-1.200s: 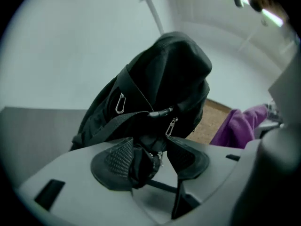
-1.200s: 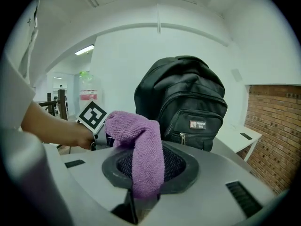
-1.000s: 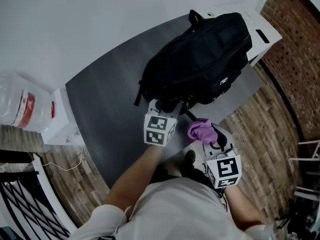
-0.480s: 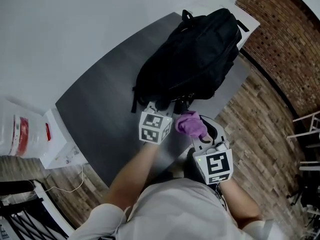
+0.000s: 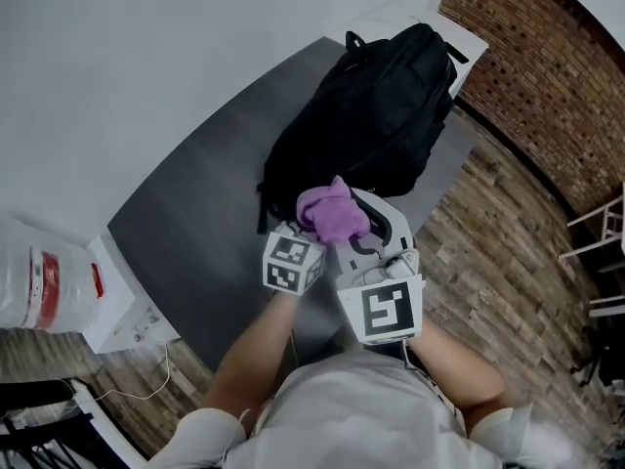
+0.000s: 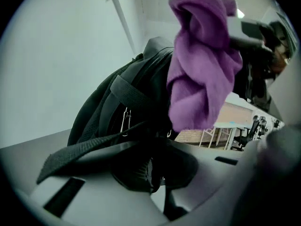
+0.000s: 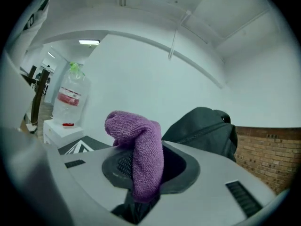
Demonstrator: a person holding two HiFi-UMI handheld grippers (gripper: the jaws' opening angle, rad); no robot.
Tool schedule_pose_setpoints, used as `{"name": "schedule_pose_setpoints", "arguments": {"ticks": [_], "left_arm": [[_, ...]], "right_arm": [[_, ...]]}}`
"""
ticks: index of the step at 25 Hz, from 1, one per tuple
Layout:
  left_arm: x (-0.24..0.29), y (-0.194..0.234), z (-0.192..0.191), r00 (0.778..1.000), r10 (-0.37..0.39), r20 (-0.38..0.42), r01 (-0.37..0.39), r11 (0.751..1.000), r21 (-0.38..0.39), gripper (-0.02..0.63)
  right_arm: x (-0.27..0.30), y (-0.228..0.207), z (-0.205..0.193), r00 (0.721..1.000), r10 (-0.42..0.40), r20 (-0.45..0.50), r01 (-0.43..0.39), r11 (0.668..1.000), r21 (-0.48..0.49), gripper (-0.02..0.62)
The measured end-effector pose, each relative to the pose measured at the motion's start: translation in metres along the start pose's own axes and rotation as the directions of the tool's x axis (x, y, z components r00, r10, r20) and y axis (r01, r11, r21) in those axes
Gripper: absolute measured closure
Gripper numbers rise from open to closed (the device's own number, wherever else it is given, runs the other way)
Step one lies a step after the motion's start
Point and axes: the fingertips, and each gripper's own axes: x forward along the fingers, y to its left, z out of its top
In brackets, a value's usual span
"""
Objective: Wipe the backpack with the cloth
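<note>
A black backpack [image 5: 381, 115] lies on the dark grey table [image 5: 195, 213]; it also fills the left gripper view [image 6: 117, 107] and shows in the right gripper view [image 7: 202, 126]. My left gripper [image 5: 293, 228] sits at the backpack's near end, its jaws shut on a black strap [image 6: 84, 152] of the backpack. The jaws are partly hidden in the head view by the cloth. My right gripper [image 5: 344, 231] is shut on a purple cloth [image 5: 332, 213], which it holds raised just above the left gripper, next to the backpack's near end. The cloth [image 7: 141, 149] droops over the right jaws and hangs in front of the backpack [image 6: 202, 74].
A clear plastic water jug [image 5: 29, 281] with a red label stands by a white box [image 5: 117, 301] at the left. Wooden floor [image 5: 508, 262] and a brick wall [image 5: 547, 57] lie to the right, with a white chair [image 5: 596, 233] at the edge.
My right gripper has risen with the purple cloth and moved left, to just above the left gripper at the backpack's near end. The left gripper has kept its hold.
</note>
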Motion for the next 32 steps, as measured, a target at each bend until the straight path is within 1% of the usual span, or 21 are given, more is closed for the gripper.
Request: {"name": "schedule_pose_setpoints", "arguments": {"ticks": [2,4,8,10,13,18,23,27,30,32], "left_arm": [[0.000,-0.001,0.000,1.000,-0.009,0.003,0.009,1.000,-0.009,0.597],[-0.001,0.000,0.000,1.000,-0.015,0.006,0.015,1.000,-0.022,0.597],[-0.002,0.001,-0.001,1.000,-0.020,0.006,0.021,0.999,-0.038,0.597],[-0.001,-0.001,-0.001,1.000,-0.027,0.006,0.028,0.999,-0.042,0.597],[-0.002,-0.002,0.000,0.999,-0.034,0.020,0.035,0.997,-0.069,0.597],[-0.001,-0.001,0.000,0.999,-0.043,0.031,0.046,0.994,-0.095,0.597],[-0.001,0.000,0.002,0.998,-0.047,0.039,0.051,0.993,-0.107,0.597],[-0.001,0.000,0.001,0.998,-0.052,0.034,0.055,0.992,-0.110,0.597],[0.000,0.000,0.001,0.998,-0.051,0.034,0.054,0.992,-0.116,0.597],[0.001,0.001,0.002,0.998,-0.049,0.034,0.053,0.991,-0.123,0.597]], "right_arm": [[0.010,0.001,0.016,1.000,-0.012,0.020,0.012,1.000,-0.013,0.506],[0.024,0.003,0.020,1.000,-0.024,0.016,0.025,0.999,-0.033,0.506],[0.041,-0.002,0.003,0.996,-0.080,-0.037,0.078,0.995,-0.069,0.507],[0.035,-0.013,0.000,0.992,-0.118,-0.044,0.115,0.991,-0.067,0.508],[0.024,-0.024,-0.008,0.984,-0.168,-0.053,0.164,0.984,-0.067,0.508],[0.008,-0.043,-0.035,0.964,-0.245,-0.099,0.242,0.969,-0.046,0.508],[0.002,-0.046,-0.045,0.958,-0.270,-0.099,0.257,0.958,-0.124,0.508],[-0.001,-0.044,-0.049,0.954,-0.287,-0.090,0.271,0.949,-0.160,0.508],[-0.006,-0.043,-0.053,0.952,-0.290,-0.096,0.277,0.952,-0.129,0.508],[-0.009,-0.045,-0.063,0.951,-0.284,-0.125,0.279,0.958,-0.059,0.508]]}}
